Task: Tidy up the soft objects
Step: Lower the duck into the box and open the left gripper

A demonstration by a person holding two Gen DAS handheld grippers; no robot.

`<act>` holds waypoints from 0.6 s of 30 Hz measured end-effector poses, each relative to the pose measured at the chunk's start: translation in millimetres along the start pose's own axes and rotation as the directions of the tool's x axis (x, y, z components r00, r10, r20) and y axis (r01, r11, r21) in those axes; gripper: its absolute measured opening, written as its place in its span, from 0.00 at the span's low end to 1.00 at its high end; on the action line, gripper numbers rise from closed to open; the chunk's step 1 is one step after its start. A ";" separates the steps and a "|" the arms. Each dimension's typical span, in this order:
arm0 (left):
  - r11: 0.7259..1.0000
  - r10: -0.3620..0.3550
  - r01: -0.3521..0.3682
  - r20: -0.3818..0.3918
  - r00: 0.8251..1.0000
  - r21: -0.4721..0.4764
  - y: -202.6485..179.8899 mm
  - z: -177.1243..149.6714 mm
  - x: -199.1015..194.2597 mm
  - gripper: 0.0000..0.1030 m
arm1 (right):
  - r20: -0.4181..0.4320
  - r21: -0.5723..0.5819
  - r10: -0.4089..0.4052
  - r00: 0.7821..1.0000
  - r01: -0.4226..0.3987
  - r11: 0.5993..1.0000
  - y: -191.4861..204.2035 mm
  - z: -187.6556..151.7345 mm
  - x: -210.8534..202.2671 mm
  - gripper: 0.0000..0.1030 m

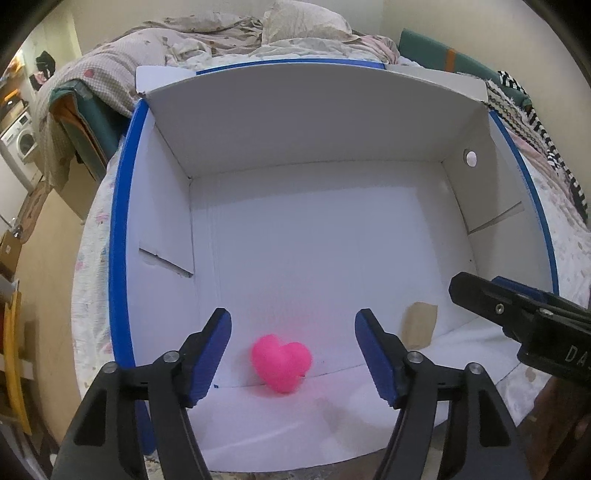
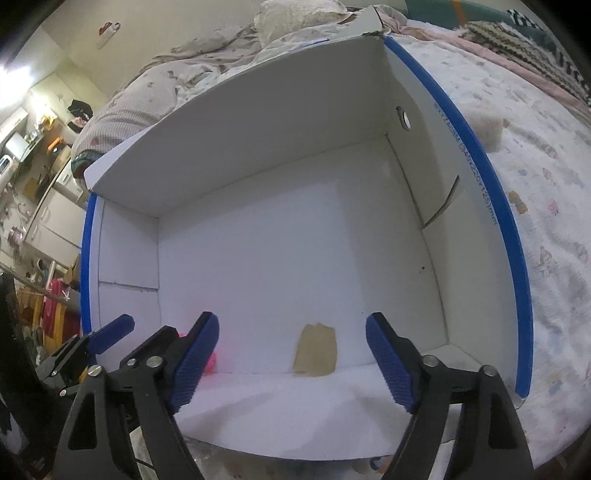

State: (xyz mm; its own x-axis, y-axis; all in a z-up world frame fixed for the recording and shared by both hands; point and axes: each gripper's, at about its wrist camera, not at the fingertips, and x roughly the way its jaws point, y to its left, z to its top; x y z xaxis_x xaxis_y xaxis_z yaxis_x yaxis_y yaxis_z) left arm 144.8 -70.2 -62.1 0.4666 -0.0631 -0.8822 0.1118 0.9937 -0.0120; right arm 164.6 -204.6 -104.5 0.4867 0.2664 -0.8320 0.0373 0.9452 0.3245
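Note:
A pink soft heart (image 1: 281,362) lies on the floor of a white cardboard box with blue edges (image 1: 118,229), near the box's front wall. My left gripper (image 1: 293,350) is open and empty, its jaws spread above and to either side of the heart. In the right wrist view only a sliver of the heart (image 2: 210,362) shows behind the left finger. My right gripper (image 2: 291,354) is open and empty over the box's front right part (image 2: 517,258). The right gripper also shows in the left wrist view (image 1: 517,314) at the right edge.
The box sits on a bed with a patterned white sheet (image 2: 546,206). A tan tape patch (image 2: 316,354) is on the box floor. A crumpled quilt and pillow (image 1: 229,33) lie behind the box. A fuzzy beige object (image 2: 484,125) lies on the sheet to the right.

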 end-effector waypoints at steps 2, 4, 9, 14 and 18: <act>1.000 0.009 -0.009 0.001 1.000 -0.002 1.3 0.7 -0.9 0.65 | -0.002 -0.001 -0.006 1.000 0.006 1.000 -1.1 -0.7 0.0 0.85; 1.000 0.009 -0.009 0.000 1.000 -0.009 3.4 1.2 -1.7 0.65 | 0.001 0.001 -0.010 1.000 0.010 1.000 -0.4 -0.4 -0.5 0.85; 1.000 0.013 -0.013 0.011 1.000 -0.020 7.3 0.4 -7.3 0.65 | 0.012 0.008 -0.018 1.000 0.018 1.000 2.7 2.1 -1.4 0.85; 0.999 0.007 -0.005 0.037 0.999 -0.043 13.5 -5.3 -22.8 0.65 | 0.026 -0.024 0.007 1.000 -0.006 1.000 12.6 -0.1 -8.2 0.85; 0.998 0.020 -0.016 0.063 0.998 -0.056 19.8 -8.4 -37.5 0.65 | 0.034 -0.038 0.018 0.999 -0.017 0.999 18.1 -3.3 -14.6 0.85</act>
State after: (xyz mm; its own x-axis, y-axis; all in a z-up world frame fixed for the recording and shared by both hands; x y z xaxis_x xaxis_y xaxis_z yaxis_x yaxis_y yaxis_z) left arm 122.2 -47.3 -33.3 0.5234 -0.0495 -0.8507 0.0546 0.9982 -0.0245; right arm 155.3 -190.7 -88.0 0.5162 0.2773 -0.8103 -0.0041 0.9469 0.3214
